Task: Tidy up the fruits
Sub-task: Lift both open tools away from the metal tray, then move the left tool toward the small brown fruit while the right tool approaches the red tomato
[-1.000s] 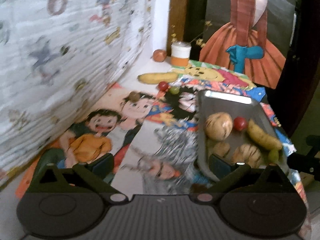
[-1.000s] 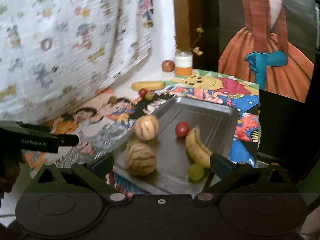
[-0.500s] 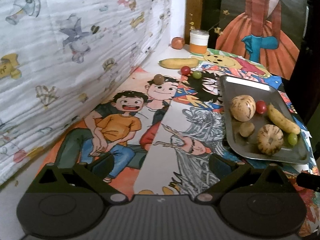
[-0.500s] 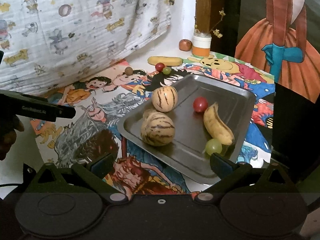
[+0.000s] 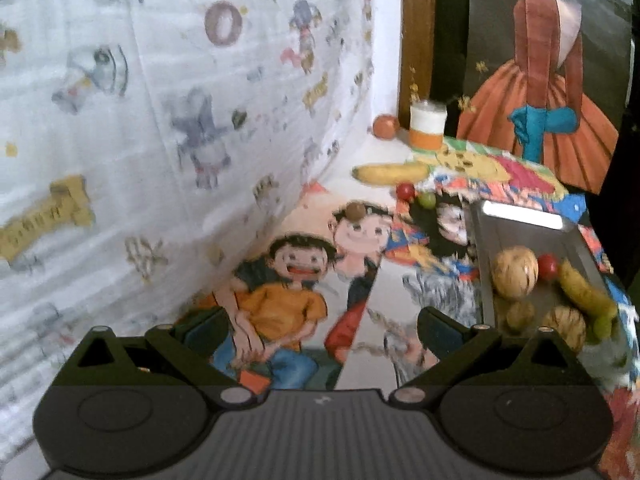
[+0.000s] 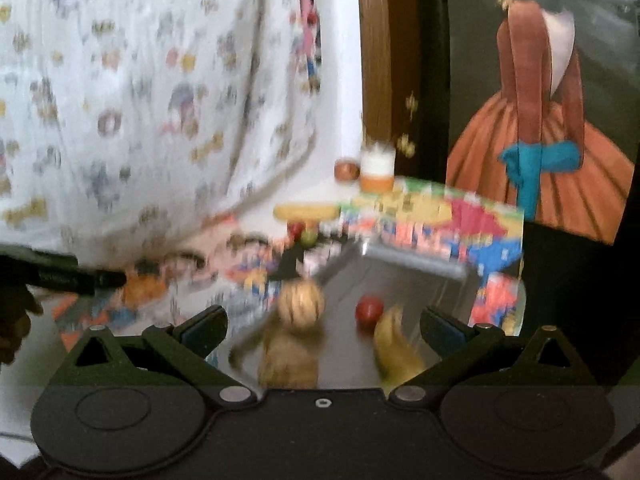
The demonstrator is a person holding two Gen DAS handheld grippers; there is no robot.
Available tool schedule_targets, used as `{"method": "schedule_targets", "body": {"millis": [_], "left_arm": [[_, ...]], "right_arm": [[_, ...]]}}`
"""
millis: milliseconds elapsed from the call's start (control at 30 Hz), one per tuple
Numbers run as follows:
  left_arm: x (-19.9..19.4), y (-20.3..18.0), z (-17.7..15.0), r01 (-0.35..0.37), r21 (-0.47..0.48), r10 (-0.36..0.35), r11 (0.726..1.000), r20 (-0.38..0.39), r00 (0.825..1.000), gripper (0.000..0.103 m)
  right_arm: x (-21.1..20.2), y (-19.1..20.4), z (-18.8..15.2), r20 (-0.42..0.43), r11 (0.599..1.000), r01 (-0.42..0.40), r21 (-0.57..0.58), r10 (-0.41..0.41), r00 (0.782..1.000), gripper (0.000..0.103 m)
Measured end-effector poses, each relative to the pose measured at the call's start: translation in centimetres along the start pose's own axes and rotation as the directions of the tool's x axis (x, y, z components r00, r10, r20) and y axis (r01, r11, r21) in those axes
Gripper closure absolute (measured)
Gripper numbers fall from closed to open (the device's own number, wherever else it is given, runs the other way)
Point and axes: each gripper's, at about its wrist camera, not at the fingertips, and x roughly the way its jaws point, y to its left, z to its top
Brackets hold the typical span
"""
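A grey metal tray [image 5: 520, 220] at the right holds striped melons [image 5: 514, 272], a red tomato [image 5: 547, 266], a banana [image 5: 580, 294] and a green grape. On the table behind lie a banana [image 5: 390, 173], a red fruit [image 5: 405, 191], a green grape [image 5: 427, 199], a brown fruit [image 5: 355, 210] and an apple [image 5: 385, 126]. My left gripper [image 5: 320, 328] is open and empty over the cartoon cloth. My right gripper [image 6: 322, 326] is open and empty, low over the tray [image 6: 416, 266] near a melon [image 6: 301, 306] and tomato [image 6: 369, 309]. The right view is blurred.
A white and orange jar [image 5: 427, 128] stands at the back by the apple. A patterned white curtain [image 5: 160, 120] hangs along the left. A painting of a woman in an orange dress [image 5: 540, 120] leans at the back right. The left gripper's body shows in the right view [image 6: 60, 276].
Both grippers have dropped lower and moved forward. The right one now hangs close over the tray's near end. Both stay open and empty.
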Motion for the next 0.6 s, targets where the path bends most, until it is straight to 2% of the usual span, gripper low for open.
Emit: {"method": "schedule_targets", "body": {"millis": [133,400,467,600], "left_arm": [[0.0,0.2,1.2,0.009,-0.014,-0.009,1.0,0.041,0.999,0.0],[1.7,-0.1,2.3,0.057,0.014,-0.058,0.998,0.053,0.997,0.0],[1.8,-0.1,3.0,0.061,0.018,-0.062,0.998,0.073,0.995,0.0],[2.3,0.0,4.8,0.078,-0.027,-0.075,0.997,0.104,0.992,0.0]], "right_arm": [[-0.3,0.0,2.8,0.084,1.0,0.002,-0.015,-0.001,0.997,0.001],[-0.6,0.4,8.6,0.189,0.994,0.02,-0.103,0.0,0.982,0.001],[-0.3,0.5,10.5,0.204,0.992,-0.005,-0.124,0.03,0.978,0.001],[0.9,1.3,13.8,0.223,0.983,-0.126,-0.137,0.155,0.963,0.001]]}}
